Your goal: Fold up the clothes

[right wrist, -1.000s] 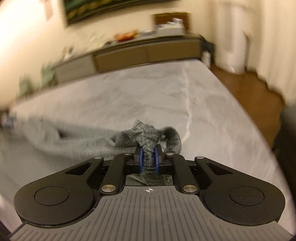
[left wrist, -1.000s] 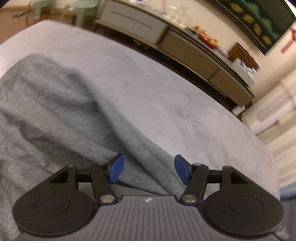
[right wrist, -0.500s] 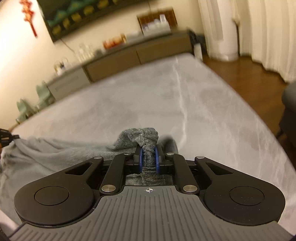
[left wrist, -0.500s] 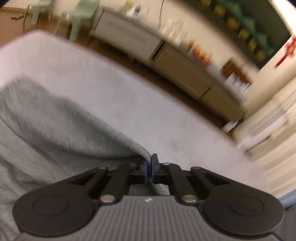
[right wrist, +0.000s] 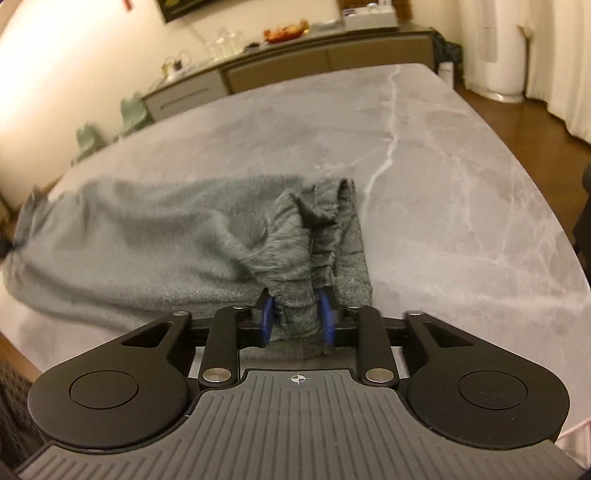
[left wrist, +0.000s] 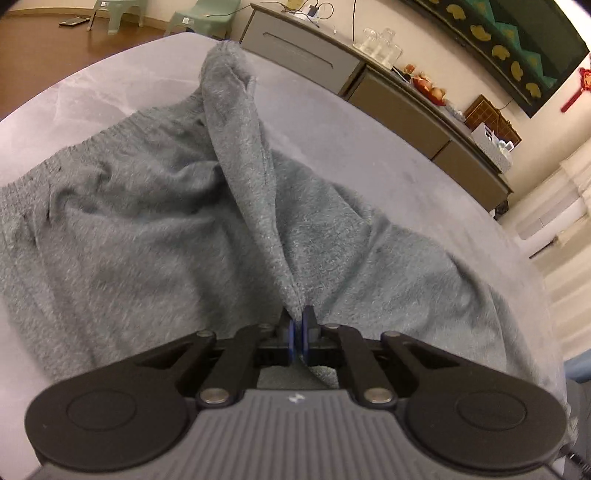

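Observation:
A grey knit garment lies spread on a grey marble-look table. My left gripper is shut on a pinched ridge of the garment, which runs taut away from the fingertips toward the far table edge. In the right wrist view the same garment stretches to the left. My right gripper has its blue pads parted a little, with a bunched ribbed edge of the garment between them.
A long low sideboard with glassware and fruit stands behind the table; it also shows in the right wrist view. Green plastic stools stand on the wooden floor. The table's right half shows white veins.
My left gripper closed on the garment and lifted a fold into a ridge. My right gripper's pads have parted wider around the bunched edge, and the cloth there now lies lower on the table.

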Available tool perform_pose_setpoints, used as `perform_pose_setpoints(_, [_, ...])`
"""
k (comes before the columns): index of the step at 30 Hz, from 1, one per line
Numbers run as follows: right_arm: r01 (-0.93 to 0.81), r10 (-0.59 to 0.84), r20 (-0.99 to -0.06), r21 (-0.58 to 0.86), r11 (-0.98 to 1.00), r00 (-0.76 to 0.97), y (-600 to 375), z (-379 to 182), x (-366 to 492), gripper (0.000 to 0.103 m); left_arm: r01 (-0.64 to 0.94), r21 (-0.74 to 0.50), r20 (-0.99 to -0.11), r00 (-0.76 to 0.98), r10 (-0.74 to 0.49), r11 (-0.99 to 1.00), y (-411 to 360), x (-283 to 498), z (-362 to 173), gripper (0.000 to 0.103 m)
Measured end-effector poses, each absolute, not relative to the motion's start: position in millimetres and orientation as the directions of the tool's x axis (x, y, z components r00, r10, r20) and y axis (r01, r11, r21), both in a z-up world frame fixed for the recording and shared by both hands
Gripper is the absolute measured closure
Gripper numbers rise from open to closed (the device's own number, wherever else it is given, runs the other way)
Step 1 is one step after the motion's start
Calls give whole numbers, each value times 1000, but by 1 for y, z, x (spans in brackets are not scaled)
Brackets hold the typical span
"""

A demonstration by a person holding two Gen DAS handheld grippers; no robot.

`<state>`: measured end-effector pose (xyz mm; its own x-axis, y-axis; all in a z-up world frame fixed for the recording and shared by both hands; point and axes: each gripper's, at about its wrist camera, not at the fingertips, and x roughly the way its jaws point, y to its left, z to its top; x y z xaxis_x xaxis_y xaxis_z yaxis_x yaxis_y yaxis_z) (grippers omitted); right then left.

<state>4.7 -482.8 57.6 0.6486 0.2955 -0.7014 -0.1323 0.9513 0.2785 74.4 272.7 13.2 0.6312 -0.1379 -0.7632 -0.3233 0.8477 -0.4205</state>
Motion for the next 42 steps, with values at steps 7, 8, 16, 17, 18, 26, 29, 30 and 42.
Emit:
perform_pose_setpoints(7, [50, 410, -580, 616, 786, 704, -509, 50, -1, 48, -282, -418, -738, 660, -142, 864, 261, 89, 20, 98])
perform_pose_setpoints(8, [57, 424, -559, 649, 759, 713, -511, 49, -2, 48, -276, -414, -738, 660, -142, 868, 259, 89, 22, 98])
perform_pose_setpoints(16, [50, 313, -616, 499, 865, 723, -487, 48, 3, 98, -291, -468, -641, 762, -94, 835, 274, 41, 49, 98])
perform_pose_setpoints(17, [47, 305, -608, 493, 869, 733, -488, 52, -5, 99, -314, -462, -674, 732, -98, 829, 276, 37, 39, 98])
perform_pose_setpoints(18, [64, 275, -633, 459, 886, 723, -488, 50, -9, 98, -327, -447, -710, 696, -107, 833, 275, 38, 28, 98])
perform_pose_setpoints(26, [77, 249, -603, 462, 884, 758, -490, 53, -7, 58, -307, -386, -772, 624, -122, 870, 260, 48, 10, 97])
perform_pose_setpoints(29, [49, 277, -577, 484, 874, 768, -487, 56, 7, 43, -309, -373, -777, 619, -114, 875, 255, 54, 9, 95])
perform_pose_setpoints(30, [43, 267, -604, 448, 893, 751, -482, 54, 21, 41, -306, -364, -781, 615, -109, 879, 252, 56, 9, 95])
perform_pose_setpoints(42, [-29, 153, -604, 210, 977, 782, -482, 60, 87, 99, -310, -252, -802, 597, -19, 917, 230, 48, 10, 95])
